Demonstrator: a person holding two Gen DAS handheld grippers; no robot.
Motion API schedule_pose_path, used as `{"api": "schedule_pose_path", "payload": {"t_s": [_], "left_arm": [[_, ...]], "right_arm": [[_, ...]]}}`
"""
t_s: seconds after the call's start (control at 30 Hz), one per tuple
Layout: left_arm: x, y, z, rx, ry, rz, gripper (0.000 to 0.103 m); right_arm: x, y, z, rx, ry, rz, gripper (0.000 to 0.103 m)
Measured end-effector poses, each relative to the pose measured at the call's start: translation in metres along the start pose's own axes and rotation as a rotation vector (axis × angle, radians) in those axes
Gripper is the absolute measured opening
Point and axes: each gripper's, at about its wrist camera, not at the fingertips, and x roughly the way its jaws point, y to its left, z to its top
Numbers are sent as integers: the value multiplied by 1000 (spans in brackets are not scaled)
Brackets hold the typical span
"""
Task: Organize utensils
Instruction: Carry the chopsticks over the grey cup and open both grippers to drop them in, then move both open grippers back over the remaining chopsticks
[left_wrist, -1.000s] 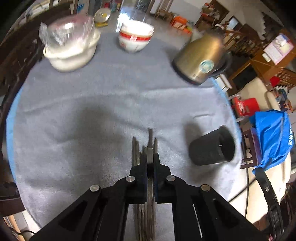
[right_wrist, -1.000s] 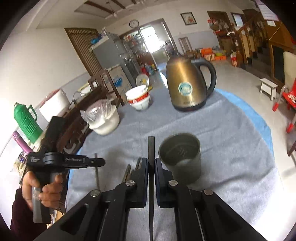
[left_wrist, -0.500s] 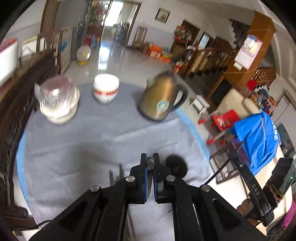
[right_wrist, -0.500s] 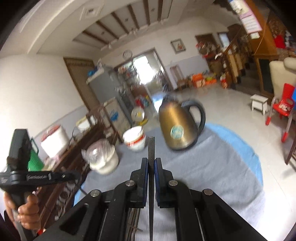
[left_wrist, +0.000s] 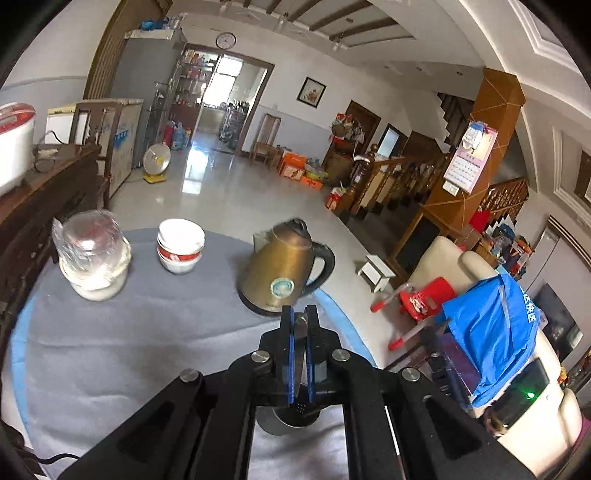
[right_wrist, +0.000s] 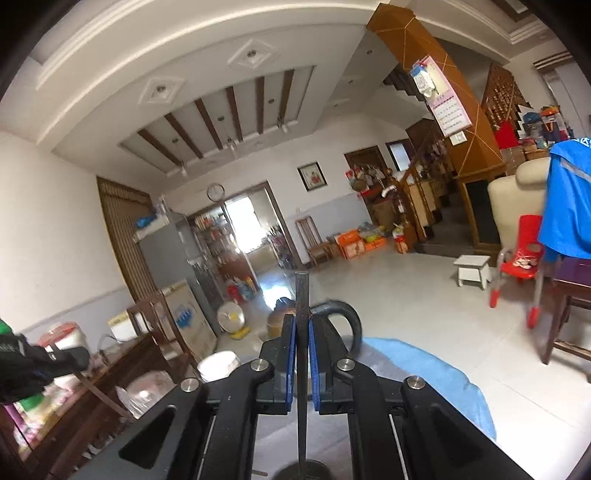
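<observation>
1. Since the earlier frames both grippers have tilted upward: the table cloth (left_wrist: 110, 332) now fills only the lower part of the left view, and the right view shows mostly ceiling and room where the table lay before.
2. The left gripper (left_wrist: 300, 321) pinches a flat metal utensil (left_wrist: 301, 325), with only its short tip showing between the blue pads.
3. The right gripper (right_wrist: 303, 325) pinches a thin dark utensil (right_wrist: 302, 295) that stands upright at centre frame, reaching well past the pads.
4. A dark cup (left_wrist: 286, 421) sits at bottom centre, under the left gripper's frame.
5. Beyond the left gripper stands a brass kettle (left_wrist: 280, 269); white bowls (left_wrist: 181, 245) and a plastic-wrapped bowl (left_wrist: 94, 258) lie at left.
</observation>
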Motion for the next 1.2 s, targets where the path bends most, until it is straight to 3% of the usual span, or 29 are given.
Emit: {"api": "schedule_pose_path", "payload": {"t_s": [0.27, 0.33, 0.37, 0.4, 0.43, 0.47, 0.5, 0.67, 0.73, 0.8, 0.97, 1.1, 1.2], "left_arm": [[59, 6, -27, -16, 190, 47, 5], [63, 12, -33, -21, 221, 56, 9], [61, 14, -35, -18, 222, 59, 17], [58, 16, -36, -17, 218, 63, 34], [52, 19, -38, -16, 198, 68, 42], [47, 21, -39, -14, 180, 73, 52], [38, 25, -42, -6, 147, 86, 53], [12, 50, -59, 2, 98, 122, 53], [2, 66, -74, -7, 83, 177, 54], [-5, 84, -93, -16, 81, 248, 55], [-1, 114, -143, -23, 162, 415, 55], [13, 121, -180, 19, 237, 483, 55], [16, 127, -205, 32, 279, 492, 55]], "right_arm": [[27, -17, -21, 43, 208, 24, 11], [27, -25, -25, 77, 253, 53, 15], [25, -31, -24, 92, 260, 66, 19], [20, -36, -26, 107, 263, 77, 34], [15, -42, -27, 131, 259, 92, 58], [12, -44, -27, 147, 249, 99, 70], [2, -51, -31, 172, 213, 107, 73], [-27, -65, -49, 187, 179, 98, 69], [-37, -70, -59, 197, 179, 114, 61], [-45, -73, -74, 197, 199, 124, 61], [-51, -64, -113, 143, 298, 168, 61], [-48, -55, -146, 152, 404, 204, 61], [-48, -46, -170, 122, 463, 232, 61]]}}
